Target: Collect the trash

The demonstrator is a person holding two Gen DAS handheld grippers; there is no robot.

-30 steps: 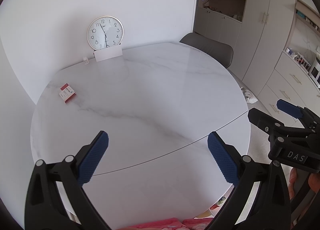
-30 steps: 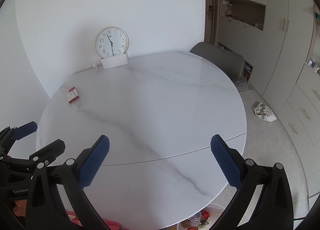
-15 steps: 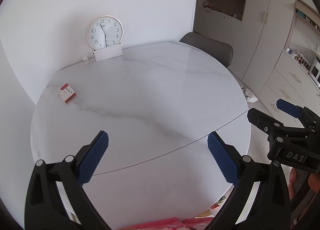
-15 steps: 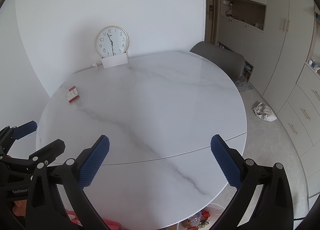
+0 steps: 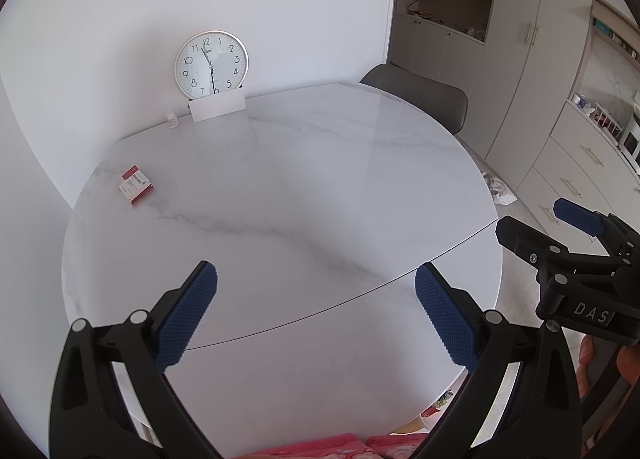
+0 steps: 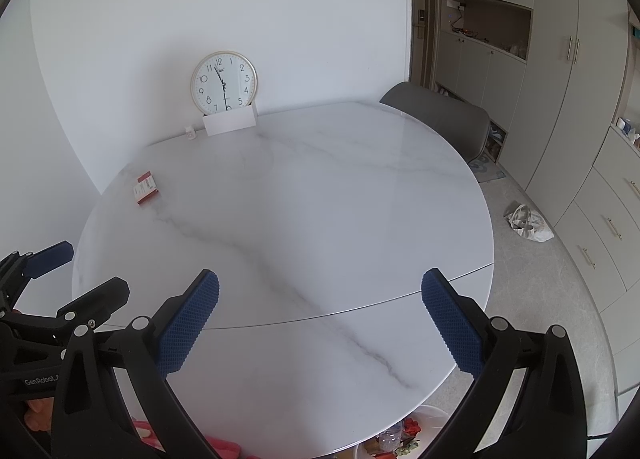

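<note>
A small red and white box (image 5: pixel 136 190) (image 6: pixel 146 188) lies flat at the far left of the round white marble table (image 5: pixel 328 163) (image 6: pixel 332 187). A crumpled white plastic bag (image 5: pixel 498 191) (image 6: pixel 528 223) sits on the floor to the right of the table. My left gripper (image 5: pixel 316 279) hovers open over the table's near edge with nothing between its blue pads. My right gripper (image 6: pixel 320 283) is beside it, also open and holding nothing. Each gripper shows in the other's view: the right gripper (image 5: pixel 532 219) and the left gripper (image 6: pixel 94 269).
A wall clock (image 5: pixel 211 64) leans at the table's back with a white card (image 5: pixel 217 108) and a tiny white bottle (image 5: pixel 173 120) beside it. A grey chair (image 6: pixel 440 115) stands behind. A bin holding scraps (image 6: pixel 396 439) sits under the near edge. Cabinets (image 6: pixel 600 199) line the right.
</note>
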